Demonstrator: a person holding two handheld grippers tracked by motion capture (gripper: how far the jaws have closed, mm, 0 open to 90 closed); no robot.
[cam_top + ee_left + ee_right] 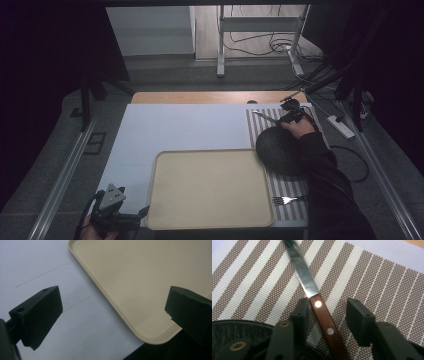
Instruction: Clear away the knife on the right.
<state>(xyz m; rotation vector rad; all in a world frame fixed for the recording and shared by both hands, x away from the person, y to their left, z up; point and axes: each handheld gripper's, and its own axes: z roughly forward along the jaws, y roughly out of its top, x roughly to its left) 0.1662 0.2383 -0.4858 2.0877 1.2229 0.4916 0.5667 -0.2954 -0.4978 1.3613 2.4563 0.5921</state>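
Note:
A knife (265, 118) with a red-brown wooden handle (323, 317) lies on a brown-and-white striped placemat (286, 187) at the right of the table. My right gripper (327, 312) is open and straddles the handle. Its left jaw is against the wood; its right jaw stands apart from it. The same gripper (291, 116) is at the mat's far end. A dark round plate (277, 147) sits just nearer, its rim (237, 331) under my jaw. My left gripper (115, 300) is open over the near-left corner of a beige tray (140, 277), and sits at the table's front left (142, 212).
A fork (286, 200) lies on the mat's near end, beside the tray (210, 187). The white board (180, 127) covers the table; a wooden edge (200, 97) runs along the back. On the floor are a power strip (341, 127), cables and a stand's legs (220, 60).

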